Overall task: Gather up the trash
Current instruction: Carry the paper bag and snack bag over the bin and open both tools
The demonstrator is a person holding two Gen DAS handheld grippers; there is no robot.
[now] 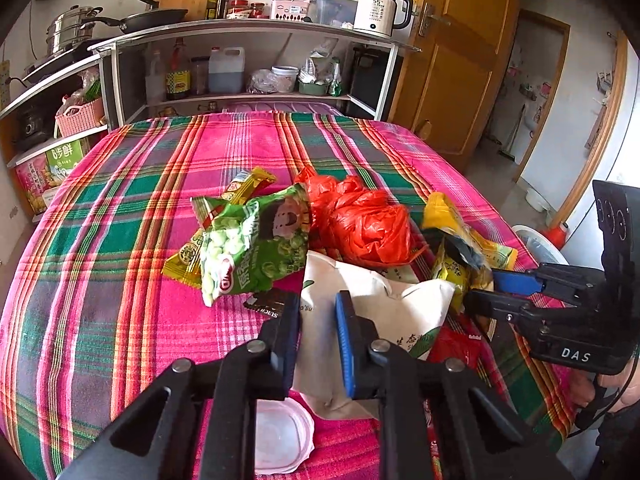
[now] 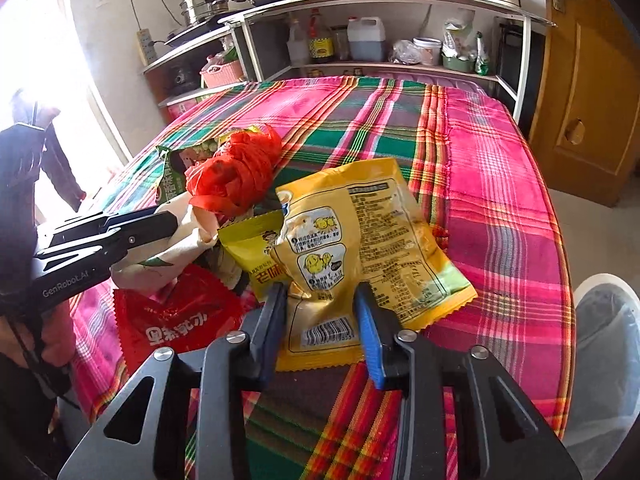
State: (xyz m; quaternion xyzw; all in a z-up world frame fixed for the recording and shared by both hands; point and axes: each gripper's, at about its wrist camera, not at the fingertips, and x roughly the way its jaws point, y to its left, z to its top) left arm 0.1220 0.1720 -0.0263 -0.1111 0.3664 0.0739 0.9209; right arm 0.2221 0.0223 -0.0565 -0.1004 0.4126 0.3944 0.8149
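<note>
A heap of wrappers lies on the plaid-covered table [image 1: 120, 216]. My left gripper [image 1: 318, 312] is shut on a white snack bag [image 1: 384, 304]; it shows in the right wrist view [image 2: 172, 220] too. My right gripper [image 2: 320, 304] has its jaws around the lower end of a big yellow bag [image 2: 360, 236] and pinches it; it appears at the right in the left wrist view [image 1: 480, 288]. Beside them lie a crumpled red plastic bag [image 1: 360, 224], a green pea bag [image 1: 256, 244], a smaller yellow packet [image 2: 256, 248] and a red wrapper [image 2: 176, 316].
A white plastic lid [image 1: 280, 436] lies on the cloth under my left gripper. A white bin with a liner [image 2: 608, 320] stands at the table's right edge. Kitchen shelves [image 1: 248, 40] stand behind the table, a wooden door [image 1: 452, 64] to the right.
</note>
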